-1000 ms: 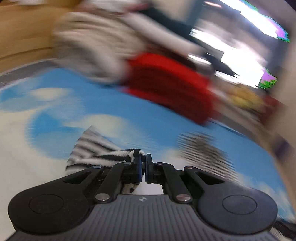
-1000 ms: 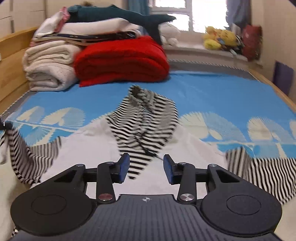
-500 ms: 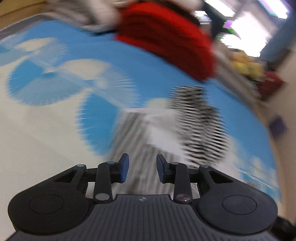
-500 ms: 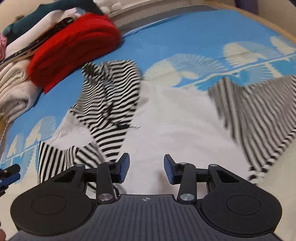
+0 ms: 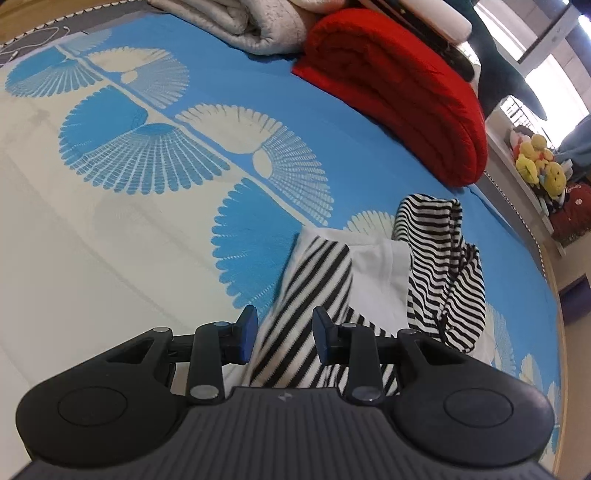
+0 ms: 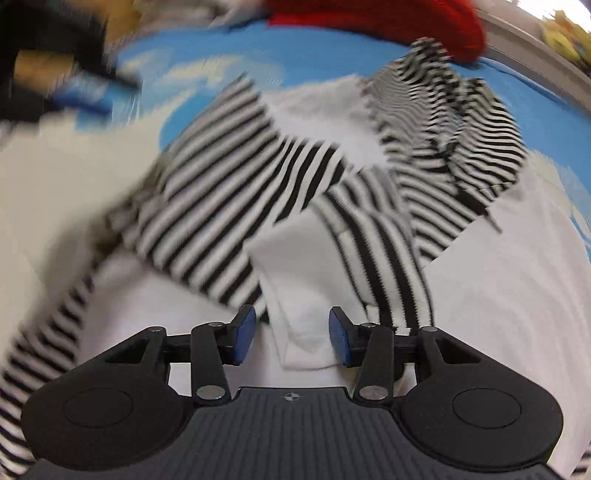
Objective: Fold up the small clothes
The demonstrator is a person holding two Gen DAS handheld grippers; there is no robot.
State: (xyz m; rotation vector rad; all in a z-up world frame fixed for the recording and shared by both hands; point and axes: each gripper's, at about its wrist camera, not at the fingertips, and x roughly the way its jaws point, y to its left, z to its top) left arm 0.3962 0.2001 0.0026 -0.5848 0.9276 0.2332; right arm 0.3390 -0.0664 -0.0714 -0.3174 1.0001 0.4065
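Note:
A small white hoodie with black-and-white striped sleeves and hood lies on the blue-and-cream bedspread. In the left wrist view the striped sleeve lies folded over the white body, and the striped hood is further away. My left gripper is open and empty just above that sleeve. In the blurred right wrist view my right gripper is open over a fold of the white body, with striped sleeves crossing ahead and the hood beyond.
A folded red blanket and grey-white folded blankets are stacked at the head of the bed. Yellow plush toys sit on a sill at the right. The other gripper is a dark blur at top left of the right wrist view.
My left gripper let go of the striped sleeve, which now lies folded over the body. My right gripper has moved closer over the garment, staying open.

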